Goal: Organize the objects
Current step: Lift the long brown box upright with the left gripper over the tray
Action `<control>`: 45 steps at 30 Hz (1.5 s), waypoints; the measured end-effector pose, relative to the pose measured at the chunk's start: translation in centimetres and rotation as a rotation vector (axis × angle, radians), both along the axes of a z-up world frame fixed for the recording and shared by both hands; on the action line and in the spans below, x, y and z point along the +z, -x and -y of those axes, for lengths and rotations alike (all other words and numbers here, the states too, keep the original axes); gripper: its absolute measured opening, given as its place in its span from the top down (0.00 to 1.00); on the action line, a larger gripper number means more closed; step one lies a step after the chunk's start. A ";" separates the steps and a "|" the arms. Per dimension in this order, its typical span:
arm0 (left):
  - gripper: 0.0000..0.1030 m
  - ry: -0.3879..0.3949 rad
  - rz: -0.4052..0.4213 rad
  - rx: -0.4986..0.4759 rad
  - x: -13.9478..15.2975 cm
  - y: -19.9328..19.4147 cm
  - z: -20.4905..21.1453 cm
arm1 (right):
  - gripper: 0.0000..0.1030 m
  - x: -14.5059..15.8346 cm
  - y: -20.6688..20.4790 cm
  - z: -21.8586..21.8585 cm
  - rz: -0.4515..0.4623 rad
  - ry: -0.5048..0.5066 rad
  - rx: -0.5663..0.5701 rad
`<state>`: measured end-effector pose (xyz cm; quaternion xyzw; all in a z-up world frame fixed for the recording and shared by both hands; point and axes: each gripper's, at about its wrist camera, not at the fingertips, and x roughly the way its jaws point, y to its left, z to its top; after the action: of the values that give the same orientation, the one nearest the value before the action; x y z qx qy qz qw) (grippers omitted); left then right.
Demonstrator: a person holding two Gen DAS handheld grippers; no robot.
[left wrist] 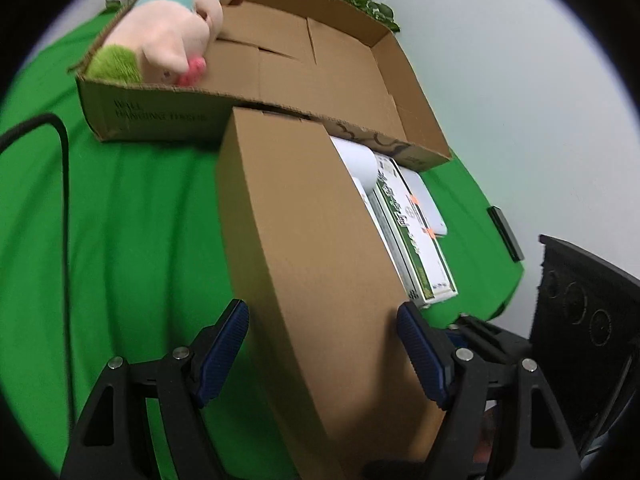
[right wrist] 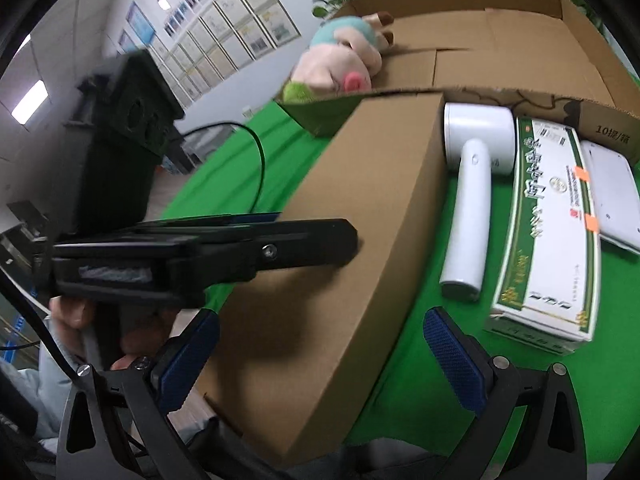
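Observation:
A long, closed brown cardboard box (left wrist: 312, 240) (right wrist: 360, 220) lies on the green cloth, its far end against a big open carton (left wrist: 160, 116) (right wrist: 500, 60). A pink plush pig (left wrist: 168, 40) (right wrist: 340, 68) lies in that carton's left corner. My left gripper (left wrist: 321, 309) (right wrist: 344, 240) is open and straddles the long box, its blue pads close beside the two long sides. My right gripper (right wrist: 320, 318) is open wide around the box's near end, with green cloth showing between the right pad and the box.
Right of the long box lie a white handheld device (right wrist: 472, 200) (left wrist: 360, 160), a green-and-white carton (right wrist: 552, 232) (left wrist: 416, 240) and a flat white device (right wrist: 616, 200). A black cable (left wrist: 64, 200) crosses the cloth at left. A black chair (left wrist: 580, 320) stands beside the table.

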<state>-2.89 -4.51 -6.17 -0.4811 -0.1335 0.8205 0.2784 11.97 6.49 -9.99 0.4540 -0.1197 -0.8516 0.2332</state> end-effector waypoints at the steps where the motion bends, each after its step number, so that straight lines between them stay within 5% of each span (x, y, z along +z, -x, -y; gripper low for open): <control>1: 0.26 -0.008 0.003 -0.002 -0.1 0.0 0.0 | 0.00 -0.1 0.2 0.5 0.013 0.007 0.002; 11: 0.24 -0.051 0.036 -0.011 -0.7 -0.5 0.2 | 0.00 -0.1 2.0 3.6 0.052 -0.092 -0.034; 21: 0.25 -0.010 -0.067 0.004 1.4 -2.3 0.4 | 0.02 0.7 1.4 4.5 -0.025 -0.073 -0.055; 30: 0.26 0.004 -0.280 -0.003 8.3 -1.5 -0.3 | 0.05 6.1 2.4 4.0 -0.224 -0.081 -0.099; 45: 0.26 -0.005 -0.564 -0.058 19.2 8.6 -1.8 | 0.15 16.8 13.9 0.0 -0.457 -0.110 -0.211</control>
<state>-11.48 -2.70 12.98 -0.2369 -0.0389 0.9133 0.3291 -1.92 6.47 6.86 0.2469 -0.0641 -0.9569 0.1390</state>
